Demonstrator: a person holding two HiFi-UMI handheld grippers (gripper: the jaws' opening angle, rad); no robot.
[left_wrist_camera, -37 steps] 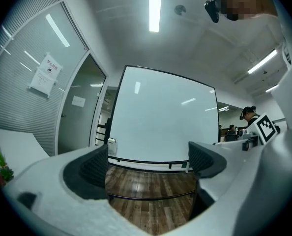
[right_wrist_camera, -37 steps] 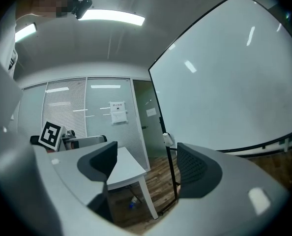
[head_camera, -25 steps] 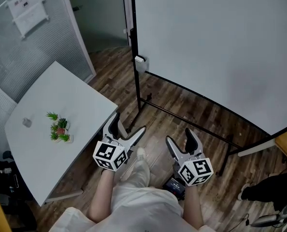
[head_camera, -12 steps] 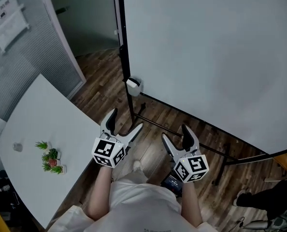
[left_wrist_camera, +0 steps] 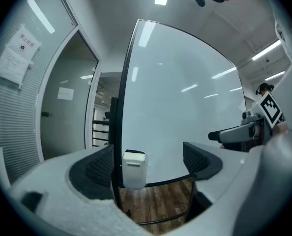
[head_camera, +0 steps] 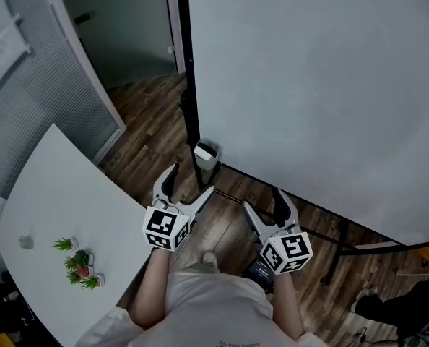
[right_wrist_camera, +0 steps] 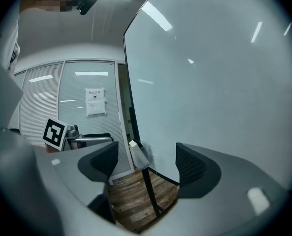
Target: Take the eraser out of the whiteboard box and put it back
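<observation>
While both tools stand wide open with nothing between their jaws, the left gripper (head_camera: 191,181), whose jaws have just been closing slightly, is nearest the whiteboard box (head_camera: 206,154); the right gripper (head_camera: 263,201) is to that box's right. The box hangs on the black frame (head_camera: 191,85) of the whiteboard (head_camera: 308,85), and a dark shape in its open top appears to be the eraser (left_wrist_camera: 133,152).

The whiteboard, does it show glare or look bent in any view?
Left gripper view: the whiteboard bulges into a curve, with streaks of reflected ceiling light. Right gripper view: the same bending and streaks. Head view: evenly lit, no glare.
</observation>
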